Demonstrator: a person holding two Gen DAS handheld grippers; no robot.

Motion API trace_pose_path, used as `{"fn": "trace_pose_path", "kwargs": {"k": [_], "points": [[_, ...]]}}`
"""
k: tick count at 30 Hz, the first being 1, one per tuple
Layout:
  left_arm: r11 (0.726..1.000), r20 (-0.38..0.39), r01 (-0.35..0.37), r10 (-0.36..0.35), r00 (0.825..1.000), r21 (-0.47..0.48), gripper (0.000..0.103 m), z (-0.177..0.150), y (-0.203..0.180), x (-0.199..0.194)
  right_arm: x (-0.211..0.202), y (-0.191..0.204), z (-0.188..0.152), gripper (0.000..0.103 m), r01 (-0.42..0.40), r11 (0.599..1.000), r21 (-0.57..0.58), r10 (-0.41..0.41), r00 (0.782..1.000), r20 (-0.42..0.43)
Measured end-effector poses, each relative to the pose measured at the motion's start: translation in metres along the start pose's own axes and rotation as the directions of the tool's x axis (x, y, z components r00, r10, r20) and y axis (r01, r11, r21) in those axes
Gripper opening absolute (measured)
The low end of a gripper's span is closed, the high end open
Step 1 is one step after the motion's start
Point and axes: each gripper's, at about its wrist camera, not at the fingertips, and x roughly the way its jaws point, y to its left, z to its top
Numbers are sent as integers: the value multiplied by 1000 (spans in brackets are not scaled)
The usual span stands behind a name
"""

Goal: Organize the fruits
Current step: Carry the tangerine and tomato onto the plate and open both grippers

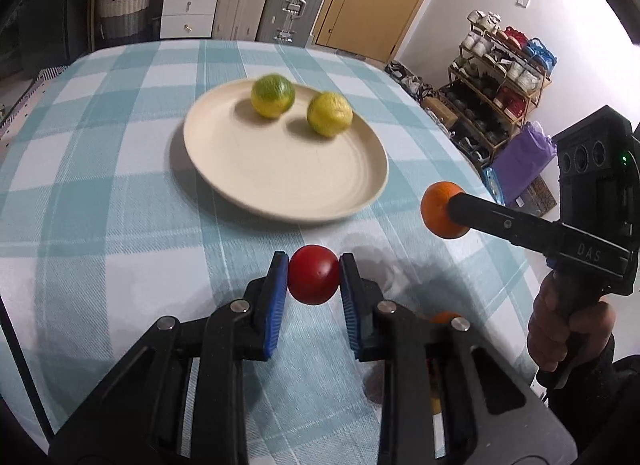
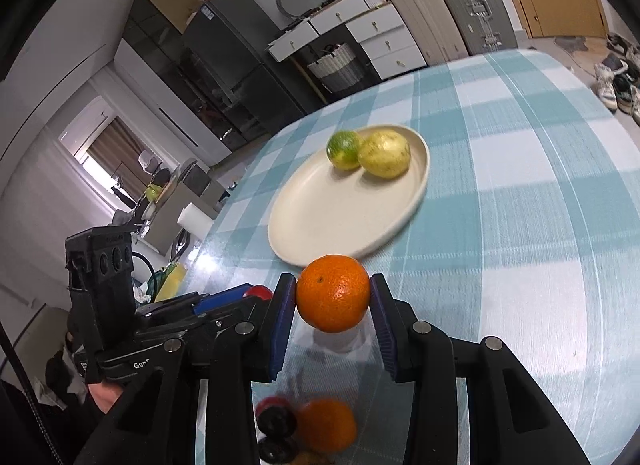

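The cream plate [image 1: 280, 189] sits toward the middle of the checked tablecloth [image 1: 100, 225], with bare cloth open all around it, and the table's far edge and right-hand edge lie well beyond its rim. On the plate's far half rest a green-yellow citrus [image 1: 273, 95] and a yellow citrus [image 1: 329, 114], near each other, leaving the near half bare. Short of the plate's near rim, the left gripper [image 1: 314, 280] is clamped on a red fruit [image 1: 313, 279] and the right gripper [image 2: 333, 299] is clamped on an orange [image 2: 333, 299], both held above the cloth.
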Motion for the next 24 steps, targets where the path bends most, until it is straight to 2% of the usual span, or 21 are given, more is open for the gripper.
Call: {"fn": "trace_pose_path", "kwargs": {"k": [13, 18, 24], "points": [[1000, 78, 9, -8, 997, -16, 23, 67, 22, -24, 11, 22, 69, 38, -11, 994, -105, 16, 999, 40], [998, 84, 12, -8, 996, -55, 23, 91, 38, -16, 30, 26, 89, 38, -4, 992, -128, 9, 999, 33], [995, 65, 11, -4, 998, -95, 23, 116, 56, 10, 60, 27, 107, 38, 7, 989, -144, -5, 1000, 13]]}}
